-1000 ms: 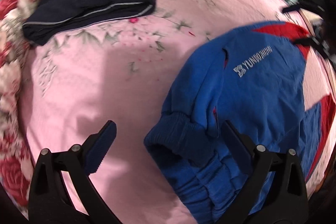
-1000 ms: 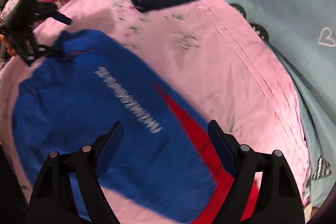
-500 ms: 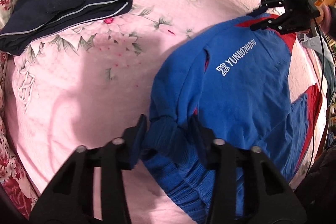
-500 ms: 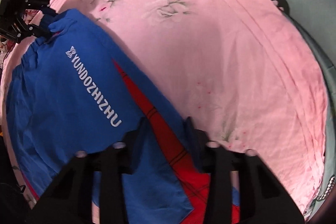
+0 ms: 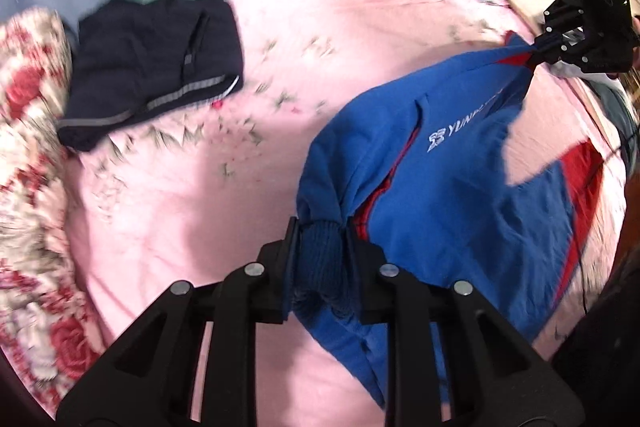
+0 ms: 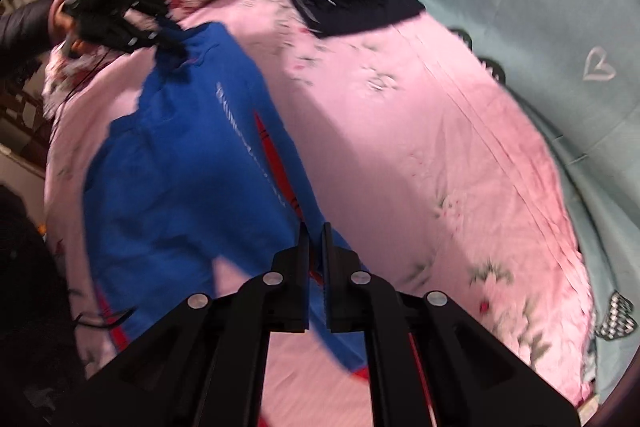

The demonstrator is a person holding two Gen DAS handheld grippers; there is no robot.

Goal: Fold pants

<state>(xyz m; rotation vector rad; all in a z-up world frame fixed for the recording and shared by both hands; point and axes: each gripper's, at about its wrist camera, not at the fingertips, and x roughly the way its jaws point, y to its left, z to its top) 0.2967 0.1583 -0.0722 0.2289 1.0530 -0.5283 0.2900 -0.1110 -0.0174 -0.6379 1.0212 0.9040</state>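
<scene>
Fingers of L gripper clamping ribbed waistband, R gripper pinching far hem, blue pants hanging stretched lengthwise btwn them.

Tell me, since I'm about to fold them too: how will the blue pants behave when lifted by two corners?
Probably floppy: the blue pants sag between the left tongs and right tongs. The ribbed band bunches thickly in the left tongs, so it likely holds well. The thin edge in the right tongs might slip more easily.
</scene>
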